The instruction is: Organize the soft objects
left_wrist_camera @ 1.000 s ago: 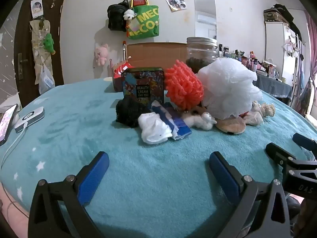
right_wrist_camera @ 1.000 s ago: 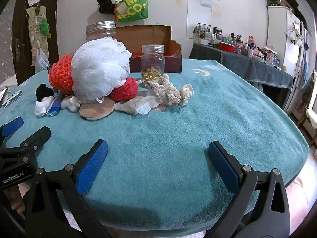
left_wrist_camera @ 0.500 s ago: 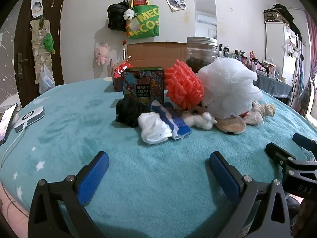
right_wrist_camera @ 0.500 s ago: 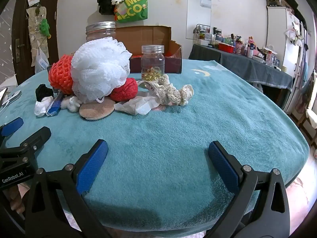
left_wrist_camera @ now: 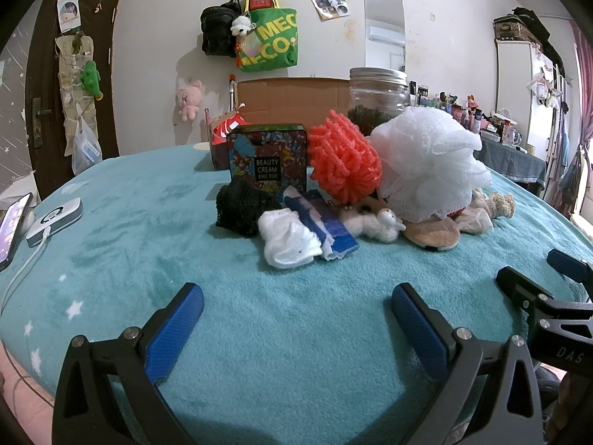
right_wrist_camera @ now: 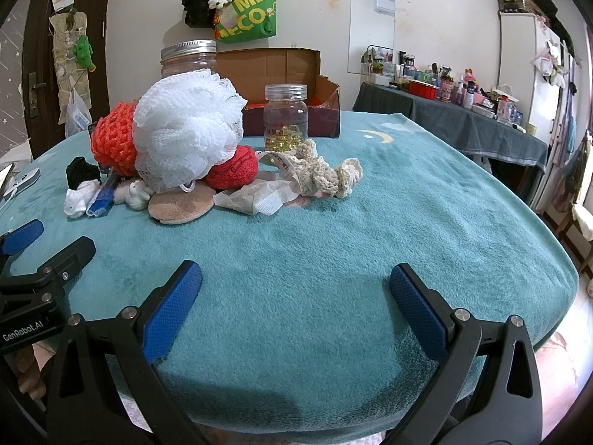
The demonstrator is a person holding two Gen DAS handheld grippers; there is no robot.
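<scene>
A pile of soft things lies mid-table: a white mesh pouf [left_wrist_camera: 430,163] [right_wrist_camera: 187,131], an orange mesh pouf [left_wrist_camera: 344,165] [right_wrist_camera: 113,141], a red knit ball [right_wrist_camera: 233,167], a black net ball [left_wrist_camera: 241,205], a white sock [left_wrist_camera: 287,237], a blue-white pack [left_wrist_camera: 322,222], a small plush lamb [left_wrist_camera: 374,222], a tan pad [right_wrist_camera: 181,205] and a cream crochet piece [right_wrist_camera: 326,174]. My left gripper [left_wrist_camera: 296,319] is open and empty, near the front edge, short of the pile. My right gripper [right_wrist_camera: 296,296] is open and empty, to the right of the pile.
A Beauty Cream tin [left_wrist_camera: 268,155], a large jar [left_wrist_camera: 378,92], a small capsule jar [right_wrist_camera: 286,116] and a cardboard box [right_wrist_camera: 274,85] stand behind the pile. A phone [left_wrist_camera: 13,222] and a charger [left_wrist_camera: 55,220] lie at the far left on the teal cloth [right_wrist_camera: 407,204].
</scene>
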